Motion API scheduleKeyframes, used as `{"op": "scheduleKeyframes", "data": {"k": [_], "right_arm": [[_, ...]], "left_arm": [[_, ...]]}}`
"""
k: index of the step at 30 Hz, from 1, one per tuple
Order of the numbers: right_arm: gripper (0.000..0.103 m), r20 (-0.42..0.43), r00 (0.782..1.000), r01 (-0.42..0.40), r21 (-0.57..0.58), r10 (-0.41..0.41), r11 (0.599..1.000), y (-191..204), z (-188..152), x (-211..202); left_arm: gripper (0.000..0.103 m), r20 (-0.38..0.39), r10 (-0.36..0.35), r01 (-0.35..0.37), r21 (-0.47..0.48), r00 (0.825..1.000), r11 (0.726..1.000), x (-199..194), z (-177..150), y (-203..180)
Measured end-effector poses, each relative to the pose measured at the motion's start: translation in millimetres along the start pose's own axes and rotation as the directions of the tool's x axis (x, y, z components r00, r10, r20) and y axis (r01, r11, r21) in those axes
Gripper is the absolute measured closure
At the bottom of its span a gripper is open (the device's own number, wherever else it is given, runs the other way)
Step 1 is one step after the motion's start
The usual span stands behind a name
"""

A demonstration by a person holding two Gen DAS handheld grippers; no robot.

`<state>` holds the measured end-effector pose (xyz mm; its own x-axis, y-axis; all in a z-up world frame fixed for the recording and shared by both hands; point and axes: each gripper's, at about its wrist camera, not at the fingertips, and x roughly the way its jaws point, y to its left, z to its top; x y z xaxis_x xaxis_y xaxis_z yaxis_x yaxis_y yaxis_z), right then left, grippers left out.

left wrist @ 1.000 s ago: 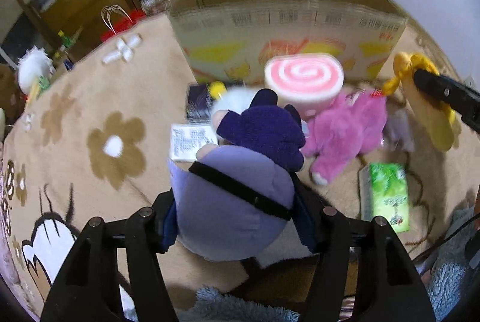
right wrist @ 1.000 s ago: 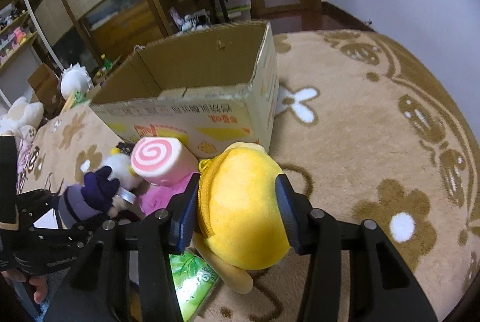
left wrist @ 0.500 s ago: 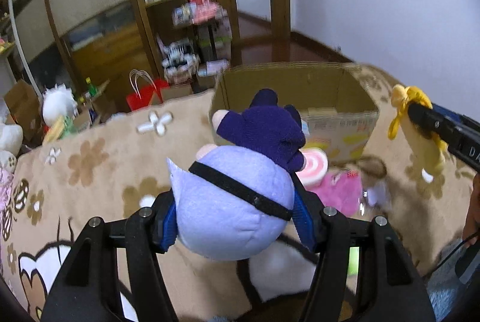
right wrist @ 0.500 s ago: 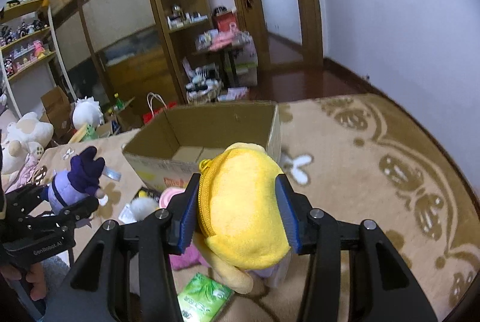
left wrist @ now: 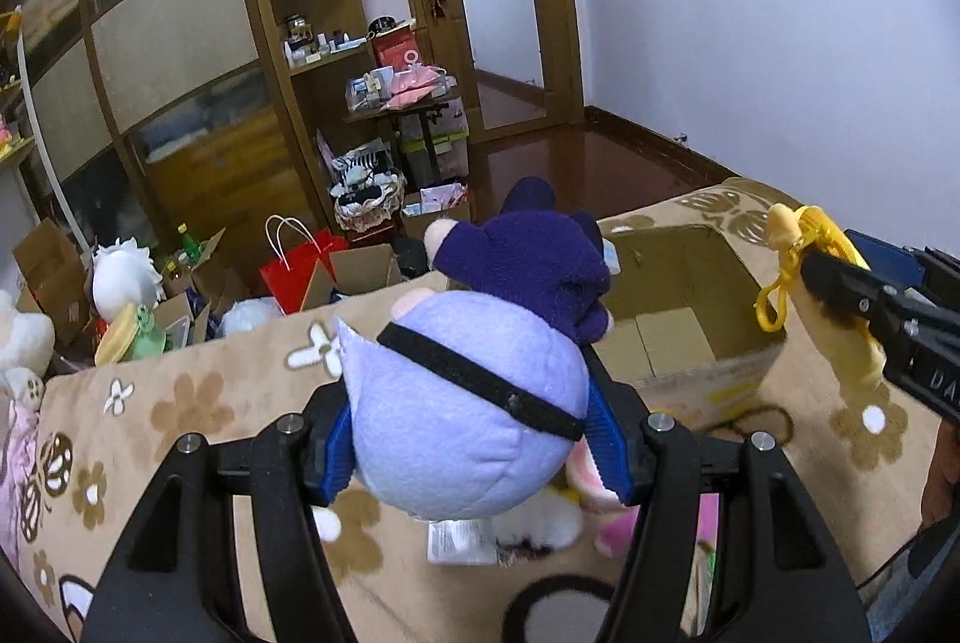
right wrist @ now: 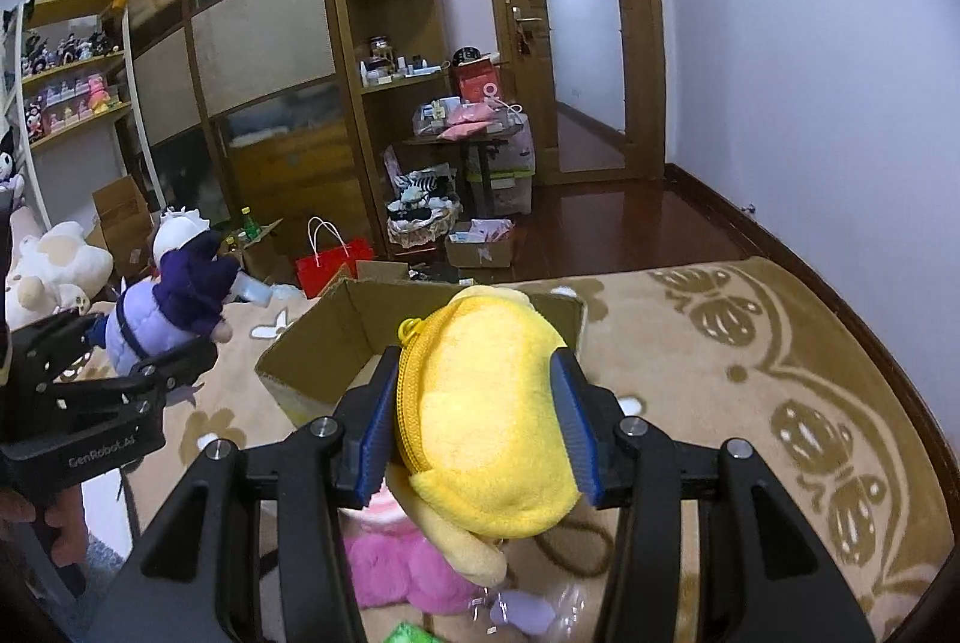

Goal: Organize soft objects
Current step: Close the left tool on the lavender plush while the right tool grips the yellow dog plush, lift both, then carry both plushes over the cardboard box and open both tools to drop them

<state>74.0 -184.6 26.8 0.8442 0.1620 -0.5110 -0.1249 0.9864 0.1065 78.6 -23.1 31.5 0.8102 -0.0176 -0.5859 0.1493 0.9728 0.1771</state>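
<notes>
Above the open cardboard box [left wrist: 690,337], gripper-held purple plush [left wrist: 474,379] and yellow plush [right wrist: 498,409].

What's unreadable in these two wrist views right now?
- Left wrist view: the purple plush in the left gripper covers the near corner of the cardboard box and most of the toys on the rug beneath it.
- Right wrist view: the yellow plush in the right gripper hides most of the box floor; the pink plush is only partly seen.
- Box print: blurred, unreadable.
- Shelf items: too small.
</notes>
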Motion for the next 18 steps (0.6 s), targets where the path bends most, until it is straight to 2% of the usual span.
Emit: {"op": "scheduleKeyframes", "data": {"k": [8,18], "right_arm": [[0.052,-0.014,1.0,-0.017,-0.026,0.017,1.0,0.9,14.6,34.5],[0.051,-0.033,0.999,-0.031,-0.026,0.03,0.999,-10.2,18.5,67.8]], "left_arm": [[0.04,-0.029,-0.004,0.005,0.02,1.0,1.0,43.2,21.1,-6.3],[0.04,-0.061,-0.017,0.019,0.043,0.998,0.999,85.0,20.2,-15.8]]}}
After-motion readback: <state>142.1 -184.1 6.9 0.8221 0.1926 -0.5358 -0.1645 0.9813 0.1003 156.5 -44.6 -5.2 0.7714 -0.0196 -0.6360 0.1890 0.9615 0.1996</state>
